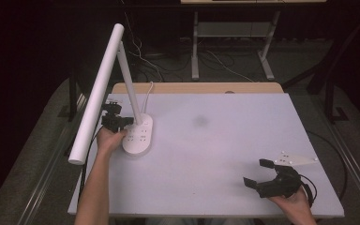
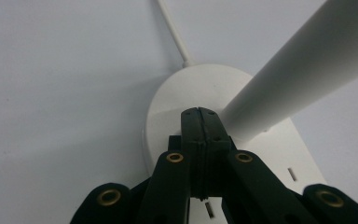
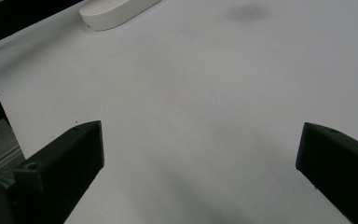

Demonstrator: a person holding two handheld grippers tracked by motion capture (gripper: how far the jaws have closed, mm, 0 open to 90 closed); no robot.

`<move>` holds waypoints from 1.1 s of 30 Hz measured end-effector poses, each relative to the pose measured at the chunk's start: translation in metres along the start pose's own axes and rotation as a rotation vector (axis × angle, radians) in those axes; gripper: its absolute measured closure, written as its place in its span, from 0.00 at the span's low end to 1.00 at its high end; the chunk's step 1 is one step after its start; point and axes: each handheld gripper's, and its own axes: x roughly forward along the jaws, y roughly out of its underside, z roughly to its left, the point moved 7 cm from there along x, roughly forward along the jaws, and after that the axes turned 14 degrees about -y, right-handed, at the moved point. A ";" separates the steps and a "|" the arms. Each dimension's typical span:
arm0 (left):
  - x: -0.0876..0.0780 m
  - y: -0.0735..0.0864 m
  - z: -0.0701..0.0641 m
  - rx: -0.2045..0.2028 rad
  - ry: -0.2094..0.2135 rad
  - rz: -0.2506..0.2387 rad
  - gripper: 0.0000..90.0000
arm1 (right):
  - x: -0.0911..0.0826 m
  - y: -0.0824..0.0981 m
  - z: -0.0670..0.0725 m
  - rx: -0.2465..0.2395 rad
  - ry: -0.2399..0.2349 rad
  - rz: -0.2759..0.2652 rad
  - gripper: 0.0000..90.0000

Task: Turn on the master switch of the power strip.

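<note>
The left gripper, its jaws pressed flat together with nothing between them, rests its joined tips on the white base of a desk lamp near the left edge of the table. Clenched like this, the two jaws make one blunt point (a finger, in effect), which suits pressing a touch control better than grasping; in the left gripper view the tips sit on the base just beside the foot of the slanting post. The post leans up and away from the base, and the long tube head hangs out over the table's left edge toward the person, so the weight is off to one side and a light downward push looks safer than a shove. The lamp's cord runs off the far edge.

The right gripper, jaws spread wide and gripping nothing, lies low at the near right corner, well apart from the lamp, apparently kept clear while the left hand works.
</note>
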 end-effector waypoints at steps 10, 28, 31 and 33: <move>-0.010 0.000 0.002 -0.039 0.036 -0.040 1.00 | -0.001 0.000 0.000 0.002 0.003 -0.007 0.00; -0.057 0.006 0.008 -0.078 0.034 -0.147 0.96 | -0.002 0.000 0.001 0.007 -0.003 -0.012 0.00; -0.065 0.009 0.006 -0.087 0.056 -0.184 0.84 | -0.002 0.000 0.001 0.004 -0.003 -0.011 0.00; -0.069 0.011 0.005 -0.097 0.072 -0.195 0.74 | -0.002 0.000 0.001 0.005 -0.004 -0.011 0.00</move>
